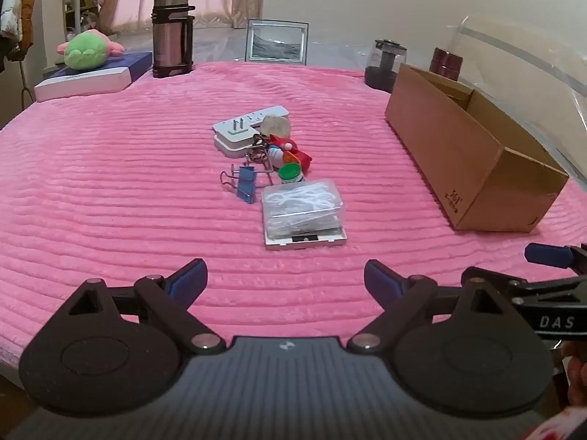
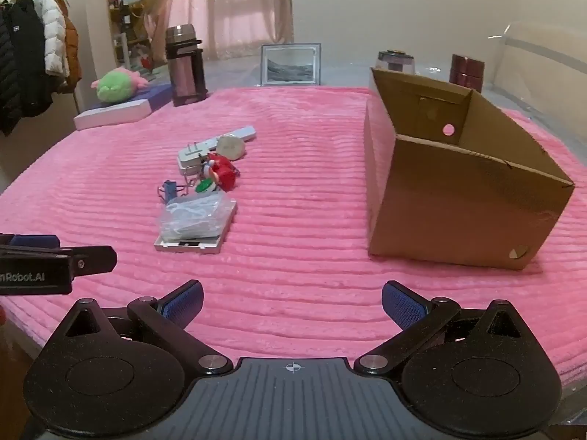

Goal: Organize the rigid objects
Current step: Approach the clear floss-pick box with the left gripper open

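Note:
A small pile lies mid-table on the pink cloth: a clear plastic box [image 1: 303, 209] of white picks on a flat silver scale, a blue binder clip [image 1: 245, 183], a green-capped jar [image 1: 290, 173], a red toy keychain [image 1: 290, 150], a round white disc [image 1: 276, 124] and a white power strip [image 1: 246, 124]. The pile also shows in the right wrist view, with the clear box [image 2: 196, 220] nearest. An open cardboard box [image 1: 473, 157] stands to the right, seen also in the right wrist view [image 2: 462, 183]. My left gripper [image 1: 285, 281] and right gripper [image 2: 292, 302] are both open and empty, near the front edge.
At the back stand a thermos [image 1: 171, 33], a picture frame [image 1: 277, 41], a glass jar [image 1: 385, 63], a dark red tin [image 1: 445, 62] and a plush toy [image 1: 88, 49] on a flat box. A clear chair back [image 1: 521, 58] is behind the carton.

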Motion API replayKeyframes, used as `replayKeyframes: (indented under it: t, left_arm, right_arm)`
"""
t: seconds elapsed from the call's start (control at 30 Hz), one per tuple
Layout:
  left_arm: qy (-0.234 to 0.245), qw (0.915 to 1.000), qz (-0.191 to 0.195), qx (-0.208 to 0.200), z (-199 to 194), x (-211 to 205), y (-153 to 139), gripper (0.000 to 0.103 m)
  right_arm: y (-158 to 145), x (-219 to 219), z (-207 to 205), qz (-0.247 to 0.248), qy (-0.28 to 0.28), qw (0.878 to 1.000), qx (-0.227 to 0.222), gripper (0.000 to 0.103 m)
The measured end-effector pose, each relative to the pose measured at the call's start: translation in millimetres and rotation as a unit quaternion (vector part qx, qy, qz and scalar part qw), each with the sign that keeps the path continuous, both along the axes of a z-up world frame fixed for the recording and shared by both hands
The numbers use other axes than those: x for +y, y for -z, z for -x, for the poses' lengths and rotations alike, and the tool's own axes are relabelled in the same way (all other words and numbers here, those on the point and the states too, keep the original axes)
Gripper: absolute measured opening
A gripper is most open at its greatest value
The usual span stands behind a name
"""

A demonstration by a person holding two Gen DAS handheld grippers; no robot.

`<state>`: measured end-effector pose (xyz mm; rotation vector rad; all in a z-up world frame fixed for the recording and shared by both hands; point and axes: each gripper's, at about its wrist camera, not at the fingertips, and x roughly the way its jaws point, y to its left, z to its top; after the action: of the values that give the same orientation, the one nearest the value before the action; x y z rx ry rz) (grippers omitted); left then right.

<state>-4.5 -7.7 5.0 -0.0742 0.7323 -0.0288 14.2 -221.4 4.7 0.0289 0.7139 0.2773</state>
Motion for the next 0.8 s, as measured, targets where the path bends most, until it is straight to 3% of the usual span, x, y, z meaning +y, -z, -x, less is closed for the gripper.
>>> replayKeyframes:
  t: [0.8]
  left_arm:
    - [0.016,0.9998,0.006,0.007,-2.5,-10.0,7.1,0.09]
  right_arm:
    - [-4.5,-12.9,0.1,-0.003,0.036,0.999,0.005,0.101]
